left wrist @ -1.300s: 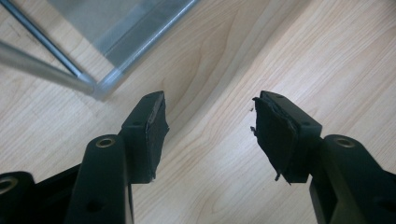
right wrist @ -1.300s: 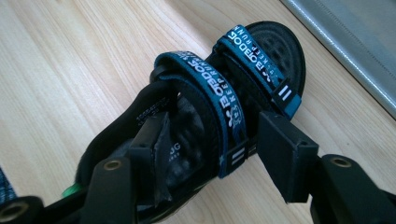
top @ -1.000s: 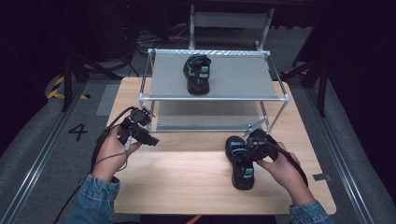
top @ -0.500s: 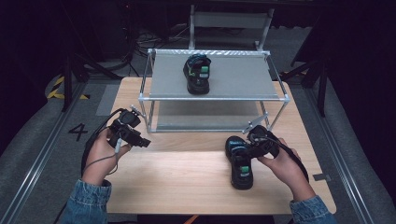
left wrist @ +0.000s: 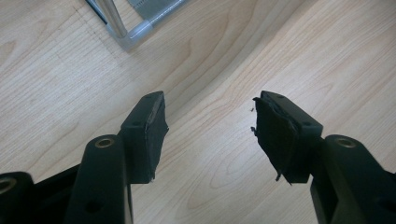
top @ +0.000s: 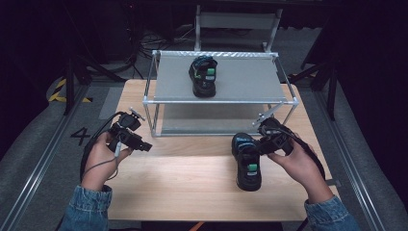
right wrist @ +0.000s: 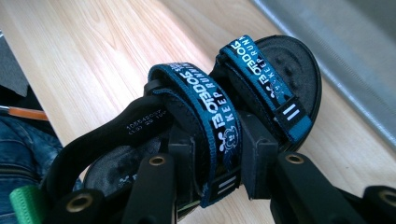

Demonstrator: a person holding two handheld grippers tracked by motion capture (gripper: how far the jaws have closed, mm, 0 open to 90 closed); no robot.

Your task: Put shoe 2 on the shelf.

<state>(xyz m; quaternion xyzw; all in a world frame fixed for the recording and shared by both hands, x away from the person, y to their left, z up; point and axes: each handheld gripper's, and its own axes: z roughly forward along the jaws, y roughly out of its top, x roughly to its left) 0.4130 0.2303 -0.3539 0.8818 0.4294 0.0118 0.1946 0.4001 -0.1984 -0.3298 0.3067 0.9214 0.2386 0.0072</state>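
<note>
A black sandal (top: 248,162) with blue straps, flat on the wooden surface (top: 192,187), near the right side, just in front of the metal rack (top: 221,101). White words on the straps, and a green tag by the heel. Right tongs (right wrist: 212,163) shut tight on the sandal's blue strap (right wrist: 210,114), one jaw on each side of it. Right hand (top: 298,161) wrapped around those tongs, blue denim sleeve (top: 332,216) behind it.

Another black sandal (top: 203,75) up on the rack's grey top shelf, far from the person, toe pointing near. A lower shelf under it, bare and grey.

Left tongs (left wrist: 210,135) over on the left side, wide open, holding nothing, only bare wood between the jaws. A rack foot (left wrist: 135,32) just beyond them. Left hand (top: 103,156) around those tongs, well apart from the sandal on the surface. A black cable (top: 91,149) looping down beside the left hand.
</note>
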